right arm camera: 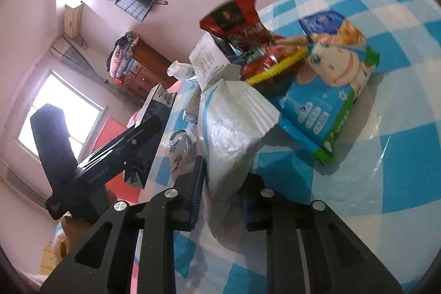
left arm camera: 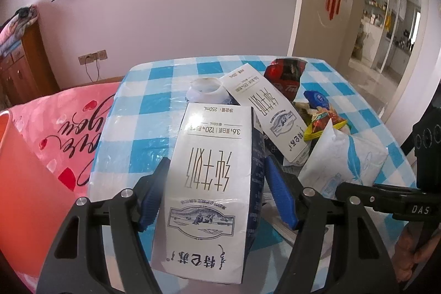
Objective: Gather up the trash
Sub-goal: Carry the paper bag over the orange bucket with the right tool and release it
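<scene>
Orange bin [left arm camera: 33, 156]: at the far left beside the table, the likely drop spot (my guess).
Left gripper [left arm camera: 217, 197]: blue pads pressed on both sides of a white milk carton [left arm camera: 209, 183], which sits upright between them, tipped a little.
Step in hand: both pieces look gripped; next comes carrying them left to the bin without squashing the carton.
Right gripper [right arm camera: 220, 200]: jaws narrow, pinching a white crinkled packet [right arm camera: 231, 128] by its lower end.
Checked table [right arm camera: 386, 197]: more wrappers piled beyond.
</scene>
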A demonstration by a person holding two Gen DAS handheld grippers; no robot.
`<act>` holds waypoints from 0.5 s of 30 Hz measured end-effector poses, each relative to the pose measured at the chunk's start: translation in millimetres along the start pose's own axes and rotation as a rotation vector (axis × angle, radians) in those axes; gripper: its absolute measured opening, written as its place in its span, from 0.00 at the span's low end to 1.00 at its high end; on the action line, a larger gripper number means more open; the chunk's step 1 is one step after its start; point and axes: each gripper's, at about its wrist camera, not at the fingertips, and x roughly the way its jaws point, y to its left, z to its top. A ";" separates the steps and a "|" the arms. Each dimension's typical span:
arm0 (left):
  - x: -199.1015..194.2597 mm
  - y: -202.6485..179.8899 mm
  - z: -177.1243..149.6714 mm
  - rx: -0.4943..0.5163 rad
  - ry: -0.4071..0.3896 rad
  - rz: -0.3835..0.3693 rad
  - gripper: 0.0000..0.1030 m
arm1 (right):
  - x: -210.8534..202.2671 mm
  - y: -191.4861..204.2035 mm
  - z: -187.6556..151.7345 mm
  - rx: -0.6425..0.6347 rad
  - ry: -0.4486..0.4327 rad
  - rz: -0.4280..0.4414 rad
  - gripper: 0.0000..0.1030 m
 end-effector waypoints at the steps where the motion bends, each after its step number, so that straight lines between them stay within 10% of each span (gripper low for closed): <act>1: -2.1 1.5 -0.4 -0.008 -0.004 -0.006 0.67 | -2.2 3.5 0.0 -0.009 -0.005 -0.004 0.23; 15: -61.9 30.9 9.9 -0.102 -0.144 -0.011 0.67 | -28.0 56.7 17.4 -0.096 -0.076 0.005 0.22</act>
